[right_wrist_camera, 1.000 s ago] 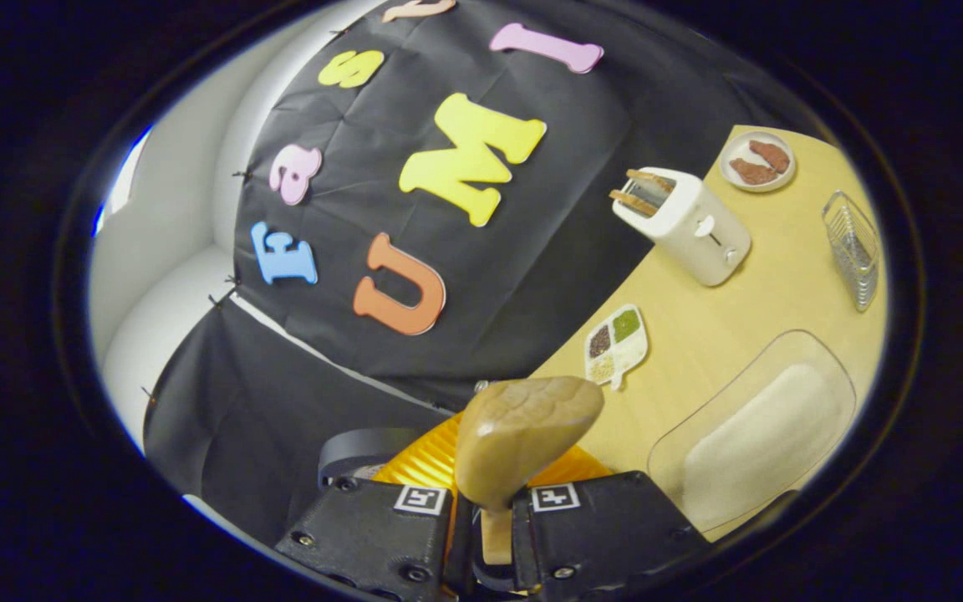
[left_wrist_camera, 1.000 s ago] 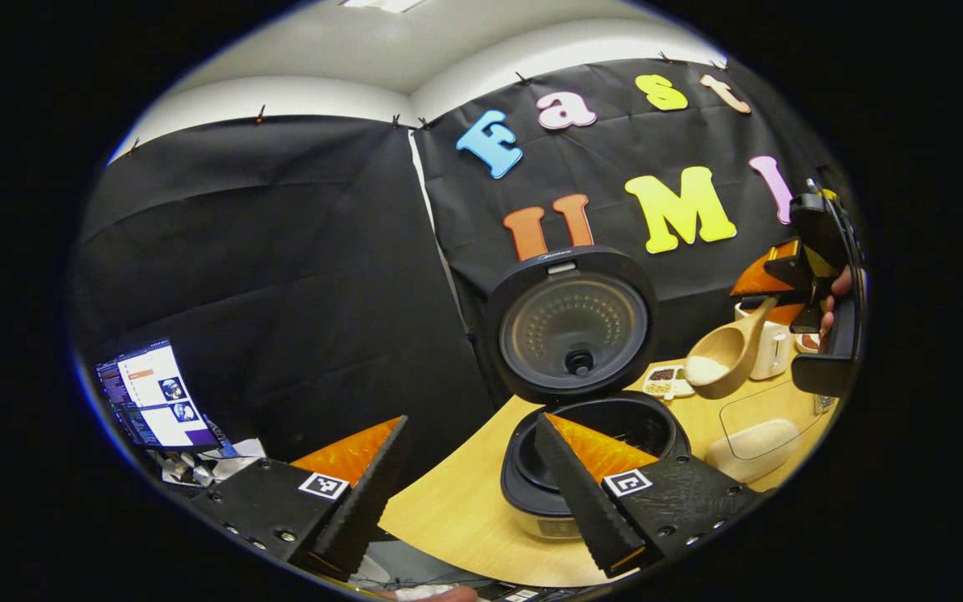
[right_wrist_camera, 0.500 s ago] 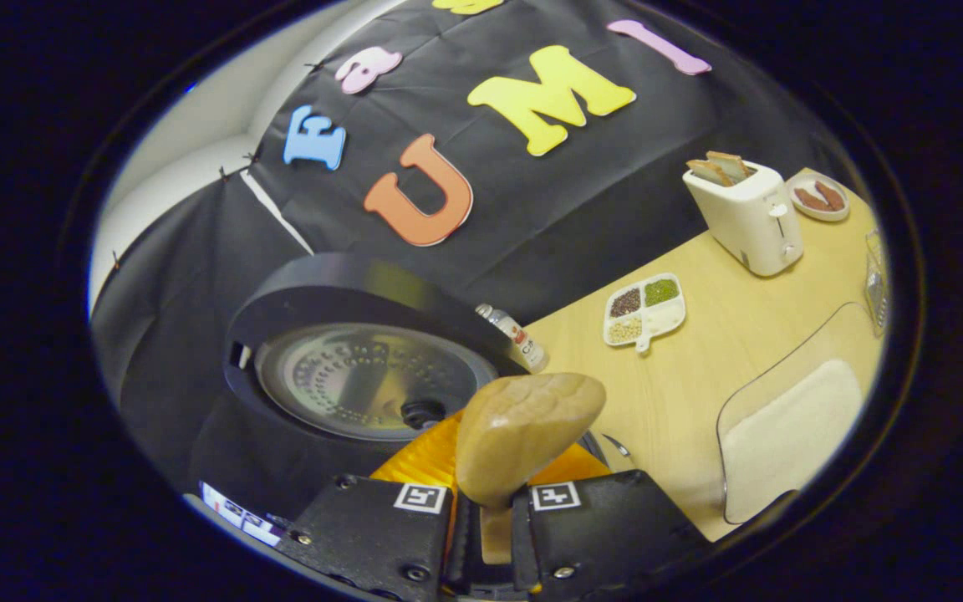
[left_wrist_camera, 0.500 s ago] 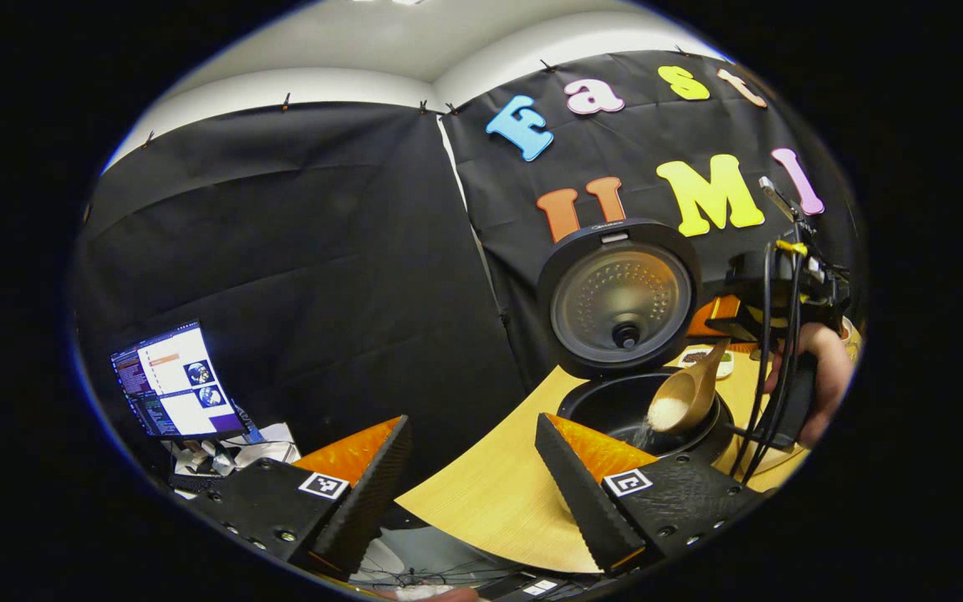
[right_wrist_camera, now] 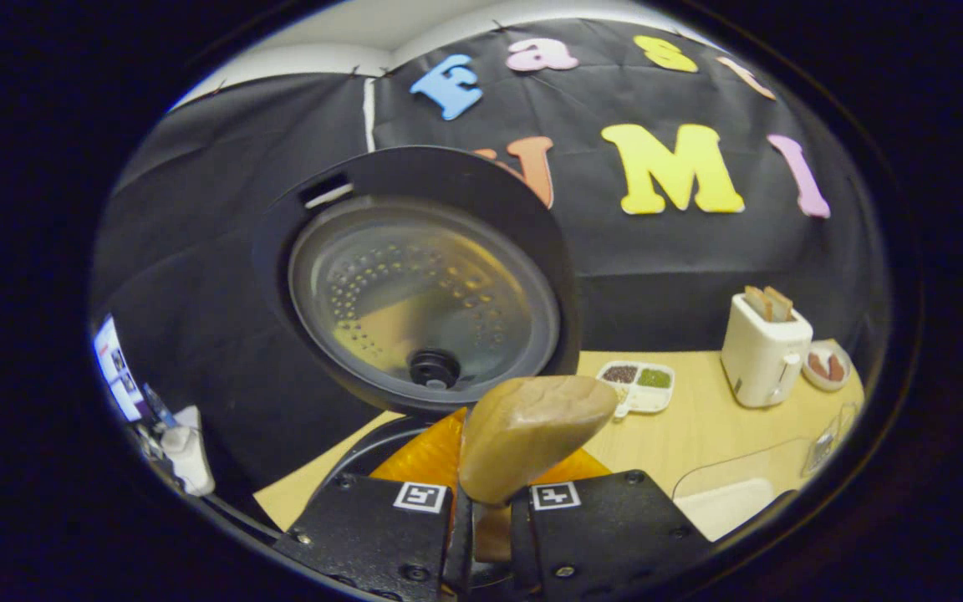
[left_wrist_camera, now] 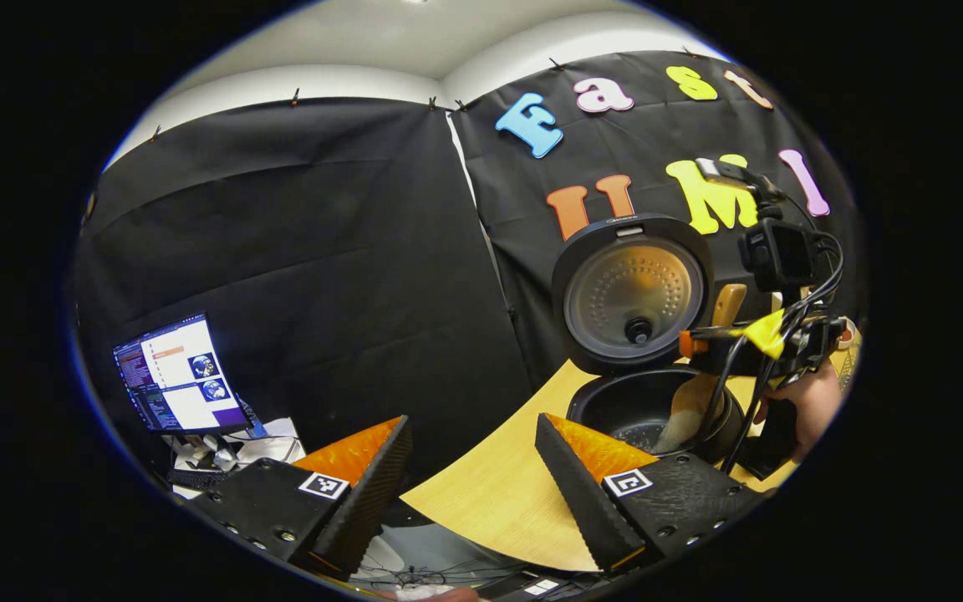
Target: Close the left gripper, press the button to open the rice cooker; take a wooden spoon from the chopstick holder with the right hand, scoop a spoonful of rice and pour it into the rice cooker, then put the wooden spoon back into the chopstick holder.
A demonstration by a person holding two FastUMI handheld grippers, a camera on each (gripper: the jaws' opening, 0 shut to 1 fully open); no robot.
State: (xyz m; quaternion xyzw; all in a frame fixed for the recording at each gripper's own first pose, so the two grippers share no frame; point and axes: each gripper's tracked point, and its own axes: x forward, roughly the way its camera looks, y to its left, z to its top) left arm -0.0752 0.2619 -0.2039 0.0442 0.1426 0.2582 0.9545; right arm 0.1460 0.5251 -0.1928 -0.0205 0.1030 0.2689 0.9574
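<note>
Rice (left_wrist_camera: 647,435) lies in the open rice cooker (left_wrist_camera: 644,405), just beyond the left gripper (left_wrist_camera: 473,468), whose fingers stand apart, empty. The right gripper view shows the right gripper (right_wrist_camera: 488,535) clamped on the wooden spoon (right_wrist_camera: 523,439) before the raised lid (right_wrist_camera: 419,284); the bowl is apparently tipped into the pot.

My tongs (left_wrist_camera: 471,456): black screw-studded housings, square black-and-white markers, serrated wedge fingers (left_wrist_camera: 569,485); trailing black cables (left_wrist_camera: 736,401).

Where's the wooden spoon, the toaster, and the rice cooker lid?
wooden spoon (right_wrist_camera: 532,439), right gripper view, back of its bowl.
toaster (right_wrist_camera: 761,359), right gripper view, its front side.
rice cooker lid (left_wrist_camera: 632,293), left gripper view, its inner plate.
</note>
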